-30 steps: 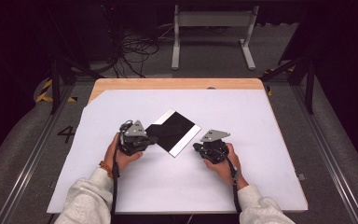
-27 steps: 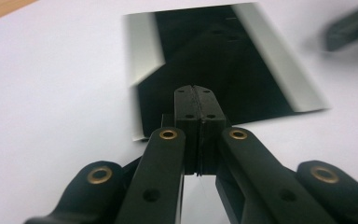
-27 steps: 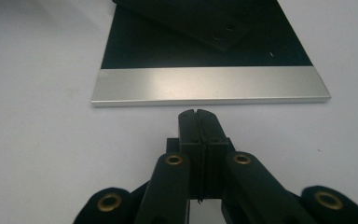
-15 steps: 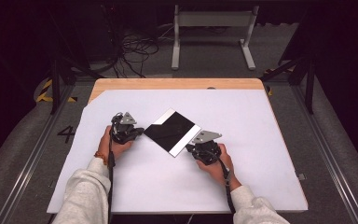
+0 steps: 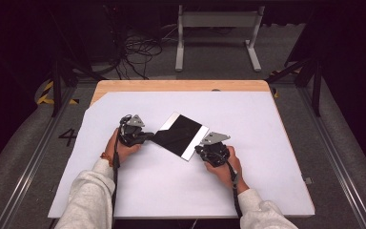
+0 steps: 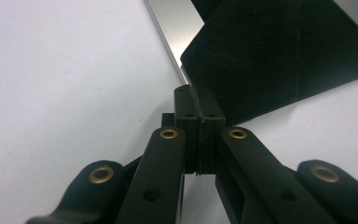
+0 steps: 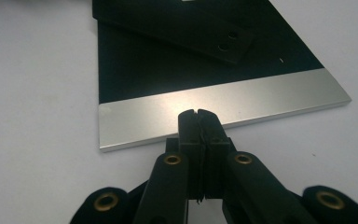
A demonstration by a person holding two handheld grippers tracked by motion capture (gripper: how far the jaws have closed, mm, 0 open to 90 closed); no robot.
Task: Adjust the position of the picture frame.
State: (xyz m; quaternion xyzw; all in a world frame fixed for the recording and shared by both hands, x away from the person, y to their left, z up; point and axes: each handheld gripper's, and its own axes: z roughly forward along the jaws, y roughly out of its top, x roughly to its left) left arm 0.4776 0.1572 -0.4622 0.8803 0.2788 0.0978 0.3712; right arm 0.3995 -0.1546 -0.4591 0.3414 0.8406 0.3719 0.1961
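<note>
Leftward since before, my left gripper (image 5: pixel 145 137) sits fingers clenched, empty, at the black panel (image 5: pixel 178 134) corner; right gripper (image 5: pixel 201 150) clenched beside its silver edge.

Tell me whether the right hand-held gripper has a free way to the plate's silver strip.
Probably yes: the right hand-held gripper is shut, its tips right at the silver strip of the plate, with bare table around and nothing between.
</note>
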